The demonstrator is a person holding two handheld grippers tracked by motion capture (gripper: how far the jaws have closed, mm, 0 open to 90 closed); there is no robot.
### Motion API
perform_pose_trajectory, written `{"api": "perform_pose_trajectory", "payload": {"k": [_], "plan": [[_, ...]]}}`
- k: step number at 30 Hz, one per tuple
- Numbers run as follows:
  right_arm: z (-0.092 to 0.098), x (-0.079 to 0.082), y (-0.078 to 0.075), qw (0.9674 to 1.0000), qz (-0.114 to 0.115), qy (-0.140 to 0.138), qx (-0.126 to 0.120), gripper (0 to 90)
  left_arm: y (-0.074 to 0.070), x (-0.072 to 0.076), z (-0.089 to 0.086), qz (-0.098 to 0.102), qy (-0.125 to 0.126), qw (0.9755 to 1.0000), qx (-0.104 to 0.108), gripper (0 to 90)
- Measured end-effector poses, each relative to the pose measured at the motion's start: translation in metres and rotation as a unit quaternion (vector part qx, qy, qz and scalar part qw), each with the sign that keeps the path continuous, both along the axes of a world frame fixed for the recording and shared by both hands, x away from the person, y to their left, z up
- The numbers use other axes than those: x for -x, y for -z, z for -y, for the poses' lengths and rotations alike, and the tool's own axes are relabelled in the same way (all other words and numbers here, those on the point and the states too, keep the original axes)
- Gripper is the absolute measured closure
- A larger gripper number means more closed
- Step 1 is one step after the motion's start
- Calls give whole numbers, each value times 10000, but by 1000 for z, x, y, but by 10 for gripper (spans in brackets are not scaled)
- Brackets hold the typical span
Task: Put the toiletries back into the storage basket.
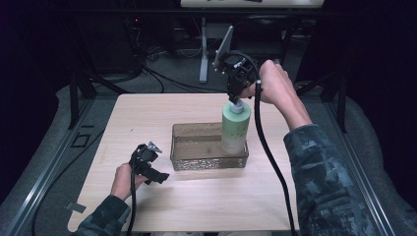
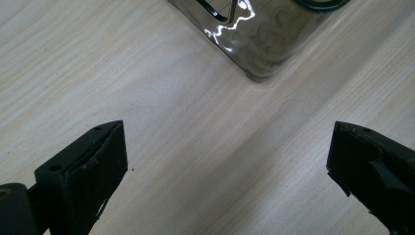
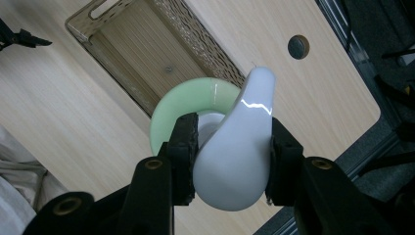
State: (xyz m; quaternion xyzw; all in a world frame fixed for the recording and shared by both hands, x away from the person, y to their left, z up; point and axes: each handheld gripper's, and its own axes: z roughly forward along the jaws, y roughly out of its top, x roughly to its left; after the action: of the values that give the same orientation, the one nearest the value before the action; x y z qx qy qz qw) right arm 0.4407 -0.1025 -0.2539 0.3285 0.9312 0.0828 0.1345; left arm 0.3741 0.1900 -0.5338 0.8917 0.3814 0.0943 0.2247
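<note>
A pale green pump bottle (image 1: pixel 235 129) with a white pump head (image 3: pixel 237 156) stands upright at the right end of a clear smoky plastic basket (image 1: pixel 209 160) in the middle of the table. My right gripper (image 1: pixel 237 98) comes down from above and is shut on the pump head, one pad on each side of it (image 3: pixel 229 161). The bottle's green shoulder (image 3: pixel 169 115) shows under the jaws. My left gripper (image 1: pixel 156 176) rests low near the table's front left, open, with bare wood between its jaws (image 2: pixel 227 161). A corner of the basket (image 2: pixel 264 44) lies ahead of it.
The light wooden table (image 1: pixel 147 113) has a round hole (image 3: pixel 298 46) near one corner. Dark floor, metal frame legs (image 1: pixel 203 49) and cables lie beyond the far edge. A black cable (image 1: pixel 268 152) trails from the right gripper across the table's right side.
</note>
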Motion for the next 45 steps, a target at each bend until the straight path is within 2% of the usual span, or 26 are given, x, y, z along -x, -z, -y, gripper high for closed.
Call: {"api": "perform_pose_trajectory", "payload": {"k": [13, 26, 45], "plan": [[-1, -4, 14, 9999, -97, 34, -46, 626, 0, 0, 1, 7, 16, 10000, -4, 15], [-2, -7, 19, 10000, -53, 2, -20, 626, 1, 0, 1, 6, 13, 10000, 2, 15], [-3, -12, 35, 9999, -173, -3, -11, 626, 1, 0, 2, -27, 44, 10000, -1, 16]]}}
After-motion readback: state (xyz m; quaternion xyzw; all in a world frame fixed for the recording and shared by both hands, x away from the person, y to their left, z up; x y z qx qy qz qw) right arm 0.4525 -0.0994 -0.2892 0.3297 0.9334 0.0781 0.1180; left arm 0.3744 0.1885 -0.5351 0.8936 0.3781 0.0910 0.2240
